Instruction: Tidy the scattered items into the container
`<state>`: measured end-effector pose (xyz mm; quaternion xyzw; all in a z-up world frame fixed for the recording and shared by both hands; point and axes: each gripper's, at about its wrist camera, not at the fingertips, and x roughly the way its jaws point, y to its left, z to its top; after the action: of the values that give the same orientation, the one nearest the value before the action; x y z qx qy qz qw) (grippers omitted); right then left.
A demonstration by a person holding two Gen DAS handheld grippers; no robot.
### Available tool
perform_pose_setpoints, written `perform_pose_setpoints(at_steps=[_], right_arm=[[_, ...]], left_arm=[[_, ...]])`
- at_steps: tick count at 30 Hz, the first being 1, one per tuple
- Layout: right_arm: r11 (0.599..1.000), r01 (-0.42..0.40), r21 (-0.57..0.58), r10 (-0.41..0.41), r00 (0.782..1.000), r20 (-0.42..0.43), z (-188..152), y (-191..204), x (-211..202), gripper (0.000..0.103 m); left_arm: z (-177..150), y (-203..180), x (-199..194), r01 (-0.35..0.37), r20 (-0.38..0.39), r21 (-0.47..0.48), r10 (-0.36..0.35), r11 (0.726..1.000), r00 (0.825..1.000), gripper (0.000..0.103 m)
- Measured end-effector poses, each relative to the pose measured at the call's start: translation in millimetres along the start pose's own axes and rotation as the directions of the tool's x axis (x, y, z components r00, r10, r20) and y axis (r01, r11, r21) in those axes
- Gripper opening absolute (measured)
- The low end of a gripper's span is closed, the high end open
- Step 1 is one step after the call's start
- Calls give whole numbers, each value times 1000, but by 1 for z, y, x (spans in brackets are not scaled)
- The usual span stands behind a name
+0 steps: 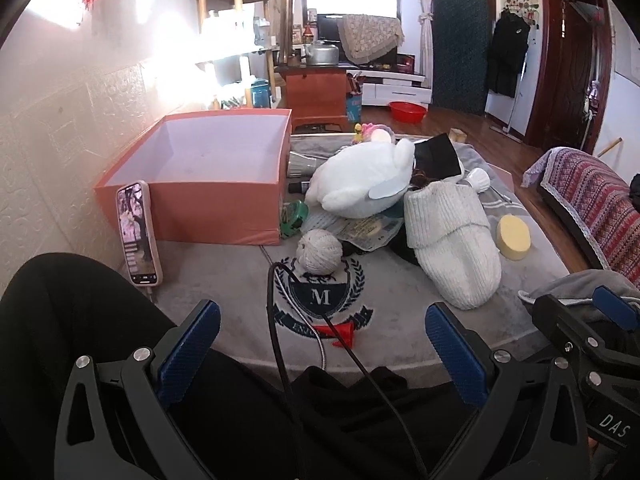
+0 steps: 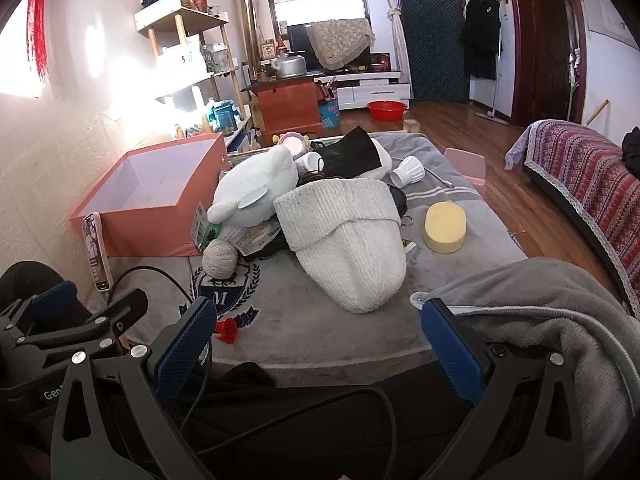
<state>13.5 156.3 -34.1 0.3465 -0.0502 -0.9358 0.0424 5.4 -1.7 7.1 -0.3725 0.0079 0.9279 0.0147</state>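
An open pink box [image 1: 208, 208] with a pale interior sits left of centre in the left wrist view. Right of it lies a heap: white plush toy [image 1: 360, 184], white knit hat [image 1: 452, 240], yarn ball [image 1: 319, 251], yellow sponge [image 1: 513, 237], red funnel [image 1: 340, 332] lower centre.

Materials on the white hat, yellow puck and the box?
White hat: ribbed knit, soft, folded cuff. Yellow puck: likely sponge foam, with a matte, pitted surface. Pink box: looks like paper-covered cardboard, with flat rigid walls, a matte finish and a pale lining.
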Motion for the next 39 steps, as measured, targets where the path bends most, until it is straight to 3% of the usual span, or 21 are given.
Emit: perform_pose_setpoints(at_steps=[7, 12, 17, 20, 23, 24, 27, 30, 35, 39], right_arm=[[999, -32, 33, 32, 999, -14, 5, -5, -2, 103], [998, -50, 25, 50, 998, -27, 31, -22, -1, 103], [1000, 14, -11, -15, 999, -33, 88, -55, 8, 103], [999, 38, 37, -35, 997, -74, 114, -91, 34, 103], [989, 125, 83, -110, 980, -167, 123, -129, 83, 103], [983, 151, 108, -126, 970, -208, 121, -143, 104, 103], [963, 199, 179, -137, 941, -310, 107, -173, 159, 103], [940, 229, 251, -123, 918, -378, 97, -190, 202, 103], [949, 259, 181, -167, 896, -411, 104, -181, 247, 103], [951, 283, 122, -196, 860, -470, 93, -181, 274, 103]], left_arm=[[9, -9, 12, 46, -78, 102, -38, 994, 996, 103], [44, -25, 17, 58, -30, 227, -52, 972, 998, 103], [99, -48, 56, 5, -16, 358, 1, 934, 1000, 103], [116, -65, 97, -14, -41, 456, 36, 890, 998, 103], [115, -74, 134, -44, -66, 524, 92, 851, 994, 103], [113, -74, 146, -33, -94, 525, 96, 850, 991, 103], [108, -76, 170, -19, -144, 527, 111, 850, 983, 103], [105, -88, 188, -42, -134, 572, 144, 819, 980, 103], [113, -107, 225, -70, -137, 597, 187, 799, 973, 103], [118, -108, 253, -99, -149, 597, 231, 796, 962, 103]])
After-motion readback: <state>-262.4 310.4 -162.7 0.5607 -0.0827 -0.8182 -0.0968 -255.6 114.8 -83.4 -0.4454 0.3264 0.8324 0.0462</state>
